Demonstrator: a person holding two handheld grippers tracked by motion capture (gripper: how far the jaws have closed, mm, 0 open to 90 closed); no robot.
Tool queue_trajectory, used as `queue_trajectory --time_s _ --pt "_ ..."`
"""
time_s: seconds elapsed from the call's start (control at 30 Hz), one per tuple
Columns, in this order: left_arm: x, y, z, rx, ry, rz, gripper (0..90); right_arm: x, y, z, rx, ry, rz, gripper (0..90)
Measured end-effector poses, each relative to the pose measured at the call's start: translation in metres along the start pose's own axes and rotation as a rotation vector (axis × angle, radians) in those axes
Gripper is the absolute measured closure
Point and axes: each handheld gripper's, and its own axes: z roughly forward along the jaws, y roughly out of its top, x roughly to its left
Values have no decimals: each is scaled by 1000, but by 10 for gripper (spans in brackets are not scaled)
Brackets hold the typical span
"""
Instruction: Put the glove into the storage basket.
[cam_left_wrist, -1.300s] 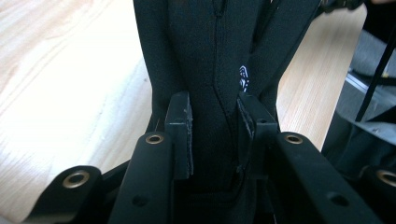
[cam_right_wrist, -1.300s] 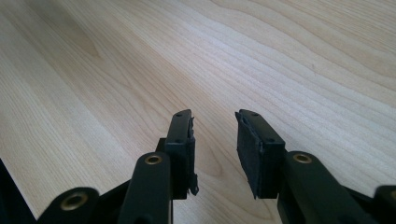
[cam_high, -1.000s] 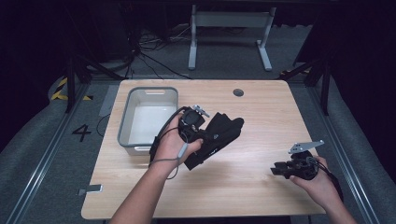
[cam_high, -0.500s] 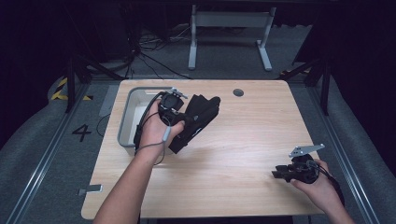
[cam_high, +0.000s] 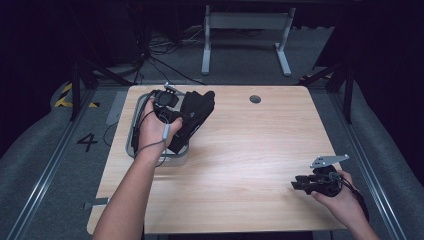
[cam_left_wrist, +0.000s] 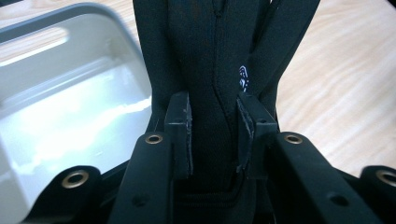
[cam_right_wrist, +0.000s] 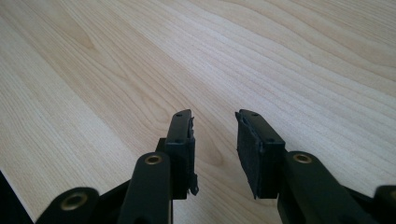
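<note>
Left gripper (cam_high: 186, 116) is carrying black glove (cam_high: 196, 114) leftward over grey bin (cam_high: 131, 135), jaws clamped on it, likely for dropping in; right gripper (cam_high: 299, 184) is resting partly open above table (cam_high: 250, 150)

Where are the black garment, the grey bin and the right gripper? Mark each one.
black garment (cam_left_wrist: 210, 60): left gripper view, on the seam above the left gripper's shut jaws.
grey bin (cam_left_wrist: 70, 126): left gripper view, on its bare inner floor.
right gripper (cam_right_wrist: 215, 149): right gripper view, midway between its open fingertips.
</note>
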Motion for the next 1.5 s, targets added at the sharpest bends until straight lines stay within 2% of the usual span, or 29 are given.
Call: queue_trajectory --time_s 0.3,0.4,0.57,0.7,0.83,1.0,1.3,1.4,1.5 --pt "26 -1 3 -22 81 -131 693 2 5 6 10 9 -15 662" --pt "31 -1 4 -24 90 -144 692 1 6 7 9 10 -19 661" --pt "35 -1 12 -6 140 -162 691 3 6 9 17 8 -26 659" --pt "38 -3 18 -8 171 -205 690 5 7 9 13 10 -34 656" --pt "38 -7 24 15 216 -201 688 6 7 9 14 8 -32 649" --pt "49 -12 31 17 204 -251 688 7 5 9 16 5 -32 642" --pt "67 -20 51 84 207 -308 688 9 5 10 20 11 -30 638" --pt "73 -24 58 113 189 -344 686 10 4 10 23 10 -27 636" --pt "76 -26 63 132 192 -348 685 9 3 9 22 9 -25 636"
